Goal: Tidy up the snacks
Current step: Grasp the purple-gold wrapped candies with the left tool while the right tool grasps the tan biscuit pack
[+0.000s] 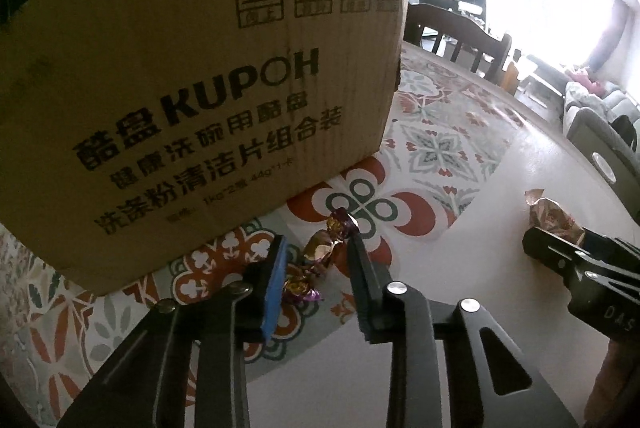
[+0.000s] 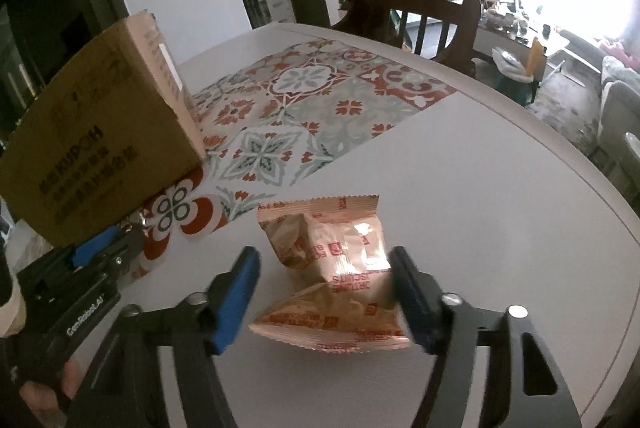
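So my left gripper (image 1: 316,248) has its fingers spread around the gold-and-purple foil candies (image 1: 320,252) on the desk (image 1: 500,195), long axis pointing ahead toward the brown cardboard box (image 1: 200,87). My right gripper (image 2: 324,292) straddles the pink plastic biscuit packet (image 2: 336,268), released too.

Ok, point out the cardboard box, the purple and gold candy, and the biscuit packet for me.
cardboard box (image 1: 192,99), left wrist view, on its printed front face.
purple and gold candy (image 1: 320,248), left wrist view, on the gold middle of the wrapper.
biscuit packet (image 2: 336,264), right wrist view, on the puffed centre of the packet.
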A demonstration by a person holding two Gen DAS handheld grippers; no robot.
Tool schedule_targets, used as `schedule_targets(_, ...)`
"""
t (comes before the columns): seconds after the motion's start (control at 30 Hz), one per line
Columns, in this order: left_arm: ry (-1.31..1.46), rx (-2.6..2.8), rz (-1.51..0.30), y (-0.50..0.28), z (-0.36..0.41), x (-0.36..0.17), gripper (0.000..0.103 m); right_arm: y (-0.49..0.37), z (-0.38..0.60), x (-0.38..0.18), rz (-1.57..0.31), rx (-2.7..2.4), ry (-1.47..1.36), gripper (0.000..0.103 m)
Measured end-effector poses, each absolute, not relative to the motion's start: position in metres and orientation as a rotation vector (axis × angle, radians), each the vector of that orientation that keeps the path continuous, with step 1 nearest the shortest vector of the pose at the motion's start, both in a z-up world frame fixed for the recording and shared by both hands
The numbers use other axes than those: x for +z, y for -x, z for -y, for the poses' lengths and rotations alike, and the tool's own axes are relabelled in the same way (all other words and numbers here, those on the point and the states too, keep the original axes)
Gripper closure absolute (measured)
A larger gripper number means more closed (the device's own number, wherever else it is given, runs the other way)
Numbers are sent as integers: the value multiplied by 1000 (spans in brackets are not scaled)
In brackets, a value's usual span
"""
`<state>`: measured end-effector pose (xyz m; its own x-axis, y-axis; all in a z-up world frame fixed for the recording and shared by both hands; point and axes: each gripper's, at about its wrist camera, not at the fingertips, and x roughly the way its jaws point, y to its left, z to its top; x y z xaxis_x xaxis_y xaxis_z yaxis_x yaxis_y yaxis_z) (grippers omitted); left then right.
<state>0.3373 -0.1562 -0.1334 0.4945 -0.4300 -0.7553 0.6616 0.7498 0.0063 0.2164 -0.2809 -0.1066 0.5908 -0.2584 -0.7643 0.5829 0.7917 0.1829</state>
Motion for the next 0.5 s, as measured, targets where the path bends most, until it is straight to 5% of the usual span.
schedule_targets(0.07,-316,-678,-824,-338,158,-135,83,-218,281,-107,-799,-508,-444,42)
schedule_targets(0.5,-287,-667,-815,-327,150,-119,84,-219,272,-93,-753,-475,-404,47)
